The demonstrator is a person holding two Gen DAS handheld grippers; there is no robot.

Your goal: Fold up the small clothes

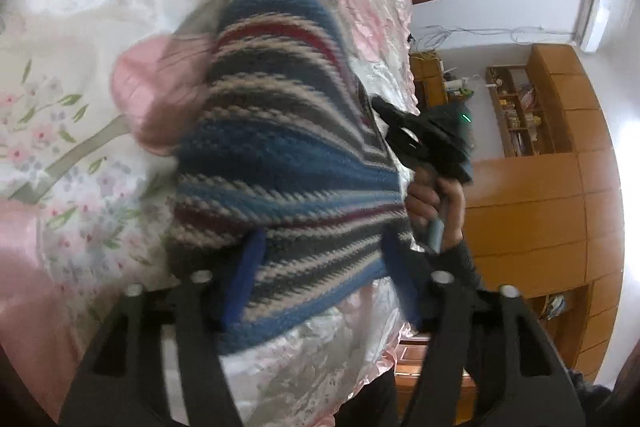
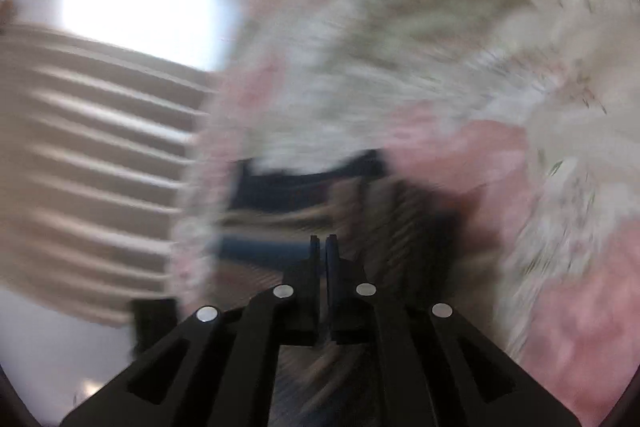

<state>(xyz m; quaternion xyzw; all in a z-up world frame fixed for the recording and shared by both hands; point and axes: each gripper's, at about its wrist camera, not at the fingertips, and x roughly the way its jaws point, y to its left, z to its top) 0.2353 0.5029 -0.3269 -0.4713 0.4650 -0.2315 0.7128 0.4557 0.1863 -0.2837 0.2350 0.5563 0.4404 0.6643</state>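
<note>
Sweater (image 1: 280, 131): striped knit, lifted above the floral bedspread (image 1: 60, 107), filling the left view from 12 to 6 o'clock.
Left gripper (image 1: 316, 291): fingers spread wide, sweater hem lying between them.
Right gripper (image 2: 322, 247): fingers pressed together; view heavily blurred, so cannot tell whether fabric is pinched.
Right hand (image 1: 436, 199): at 3 o'clock in the left view, beside the sweater.
</note>
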